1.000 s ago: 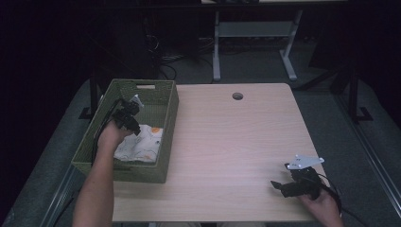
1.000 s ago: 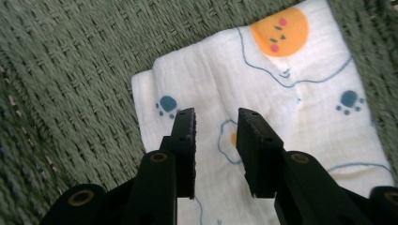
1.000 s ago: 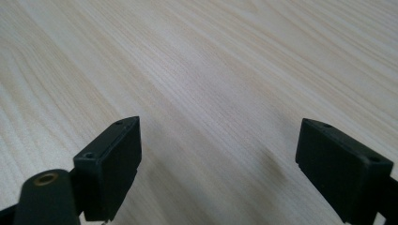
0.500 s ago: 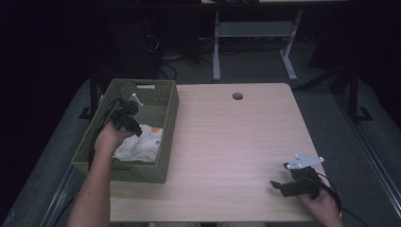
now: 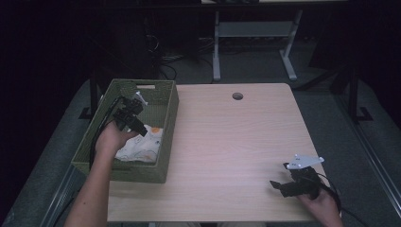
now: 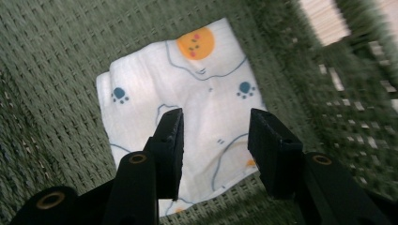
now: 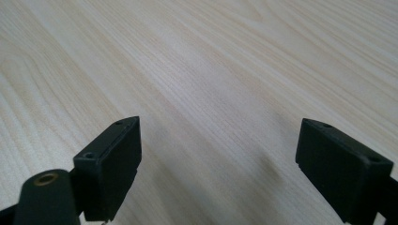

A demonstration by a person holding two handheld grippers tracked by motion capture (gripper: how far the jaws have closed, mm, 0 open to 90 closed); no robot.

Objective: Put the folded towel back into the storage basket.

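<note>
A green woven basket (image 5: 166,113) stands at the table's left edge. A folded white cloth (image 5: 142,146) with orange dots and blue paw prints lies on its floor (image 6: 47,93). My left gripper (image 5: 141,131) hangs inside the basket just above the cloth (image 6: 206,93), jaws open with nothing between them (image 6: 215,133). My right gripper (image 5: 280,185) rests low over the bare wood near the table's front right corner, jaws wide open and empty (image 7: 218,154).
The light wooden table (image 5: 231,142) has a round cable hole (image 5: 237,96) at its far edge. A metal desk frame (image 5: 255,33) and cables lie on the dark floor beyond. The basket's walls enclose the left gripper closely.
The left hand has lifted and drawn back slightly inside the basket, leaving the cloth lying flat. The right gripper has stayed in place.
</note>
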